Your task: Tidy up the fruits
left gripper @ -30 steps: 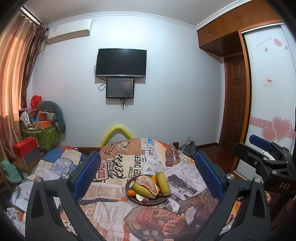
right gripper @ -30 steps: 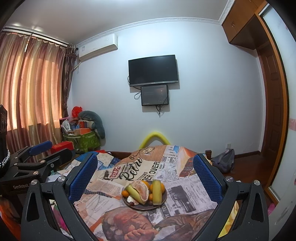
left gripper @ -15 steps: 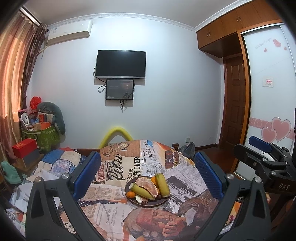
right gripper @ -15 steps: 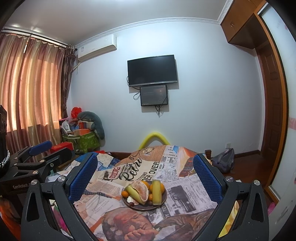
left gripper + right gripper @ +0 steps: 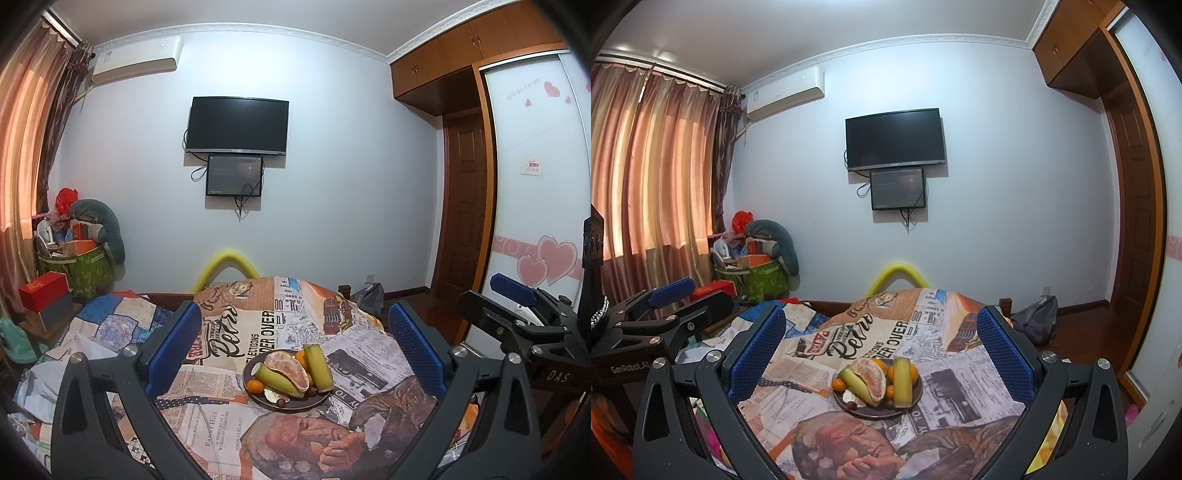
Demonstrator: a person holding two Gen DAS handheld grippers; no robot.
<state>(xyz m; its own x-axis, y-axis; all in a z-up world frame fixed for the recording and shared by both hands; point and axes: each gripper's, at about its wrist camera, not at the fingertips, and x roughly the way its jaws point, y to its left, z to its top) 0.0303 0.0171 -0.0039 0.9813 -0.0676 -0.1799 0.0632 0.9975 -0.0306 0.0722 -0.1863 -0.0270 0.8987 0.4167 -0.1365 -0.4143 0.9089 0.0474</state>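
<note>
Already the fruit sits piled on a round dark plate (image 5: 295, 404): peeled orange segments (image 5: 290, 371), green-yellow bananas (image 5: 318, 367) and small mandarins (image 5: 255, 386), low at centre frame on the newspaper-print cloth (image 5: 236, 332) covering the bench. This fits fruit just gathered or awaiting sorting alike. Left gripper (image 5: 293, 350) and right gripper (image 5: 881, 350) hover short of it, fingers spread wide, empty.

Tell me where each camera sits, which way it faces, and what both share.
Left wrist: on the left gripper, open, facing the plate, TV wall behind; right gripper at its right edge.
Right wrist: on the right gripper, open, facing the plate; left gripper at its left edge.
Shared: plate, TV.
</note>
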